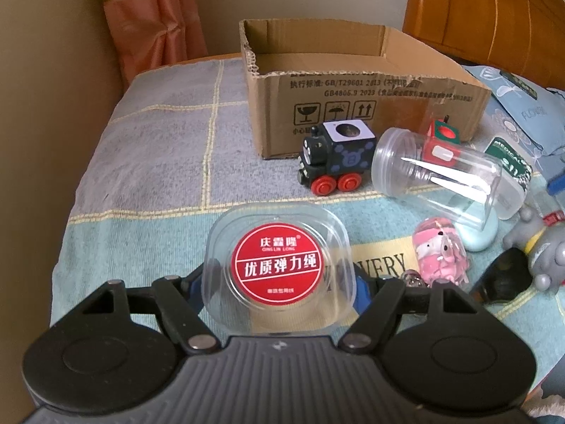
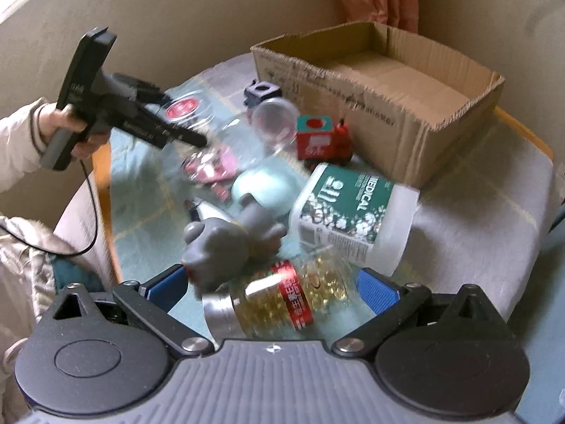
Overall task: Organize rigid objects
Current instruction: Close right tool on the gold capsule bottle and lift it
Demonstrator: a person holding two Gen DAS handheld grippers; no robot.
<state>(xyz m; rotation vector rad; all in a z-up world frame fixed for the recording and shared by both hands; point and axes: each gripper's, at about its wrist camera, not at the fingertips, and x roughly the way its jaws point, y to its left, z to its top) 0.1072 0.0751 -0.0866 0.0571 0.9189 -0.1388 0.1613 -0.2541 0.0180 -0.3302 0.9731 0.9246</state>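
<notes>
My left gripper (image 1: 279,282) is shut on a clear square plastic case with a red round label (image 1: 278,265) and holds it above the blanket. It also shows from the side in the right wrist view (image 2: 183,120). The open cardboard box (image 1: 353,81) stands behind, empty (image 2: 395,81). My right gripper (image 2: 272,289) is open, with a jar of yellow capsules (image 2: 282,300) lying between its blue pads, apart from them. A grey figure (image 2: 226,243) lies just beyond the jar.
A black toy train (image 1: 335,159), a clear jar on its side (image 1: 434,176), a red toy train (image 2: 321,137), a pink toy (image 1: 441,251), a pale blue oval thing (image 2: 265,187) and a white "MEDICAL" tub (image 2: 353,212) lie scattered on the checked blanket (image 1: 159,148).
</notes>
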